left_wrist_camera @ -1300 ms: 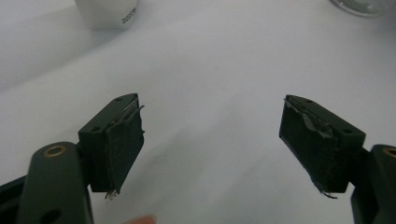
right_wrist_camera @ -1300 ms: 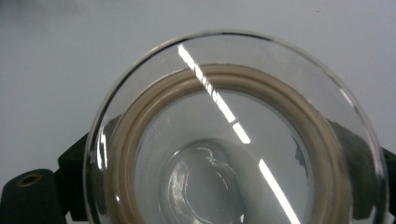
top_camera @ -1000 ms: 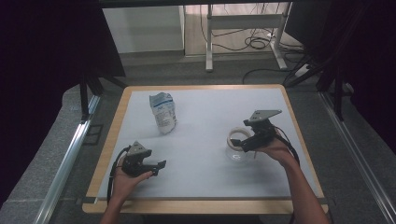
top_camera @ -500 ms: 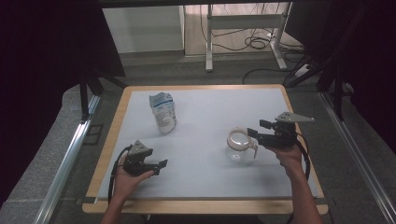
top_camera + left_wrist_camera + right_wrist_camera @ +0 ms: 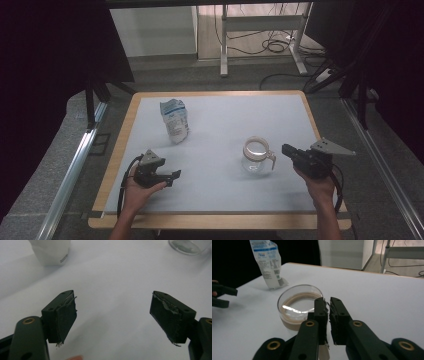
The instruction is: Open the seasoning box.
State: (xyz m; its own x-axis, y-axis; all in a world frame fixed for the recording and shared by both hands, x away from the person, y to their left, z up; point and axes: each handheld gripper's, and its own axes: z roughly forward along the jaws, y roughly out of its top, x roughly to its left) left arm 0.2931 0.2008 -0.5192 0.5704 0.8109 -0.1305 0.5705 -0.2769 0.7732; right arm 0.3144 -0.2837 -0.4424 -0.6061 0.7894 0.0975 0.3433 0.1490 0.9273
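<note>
A clear glass jar point(image 5: 256, 155) with a tan rim and a small side handle stands right of the table's middle. My right gripper point(image 5: 286, 149) sits just to its right, jaws shut with nothing seen between them; in the right gripper view the jaws point(image 5: 328, 301) point at the jar point(image 5: 298, 306). A white and blue bag point(image 5: 174, 120) stands upright at the back left. My left gripper point(image 5: 173, 175) rests low near the front left, open and empty point(image 5: 112, 297), well apart from the bag point(image 5: 51, 251) and the jar point(image 5: 190, 245).
The white table top has a wooden rim point(image 5: 215, 221). The bag point(image 5: 268, 265) and the left gripper point(image 5: 222, 297) appear beyond the jar in the right gripper view. Behind the table are a desk frame point(image 5: 260, 22) and floor cables point(image 5: 272, 46); a metal rail point(image 5: 75, 165) runs along the left.
My right gripper has drawn back to the right and down, from over the jar to beside it. The jar, bag and left gripper have stayed in place.
</note>
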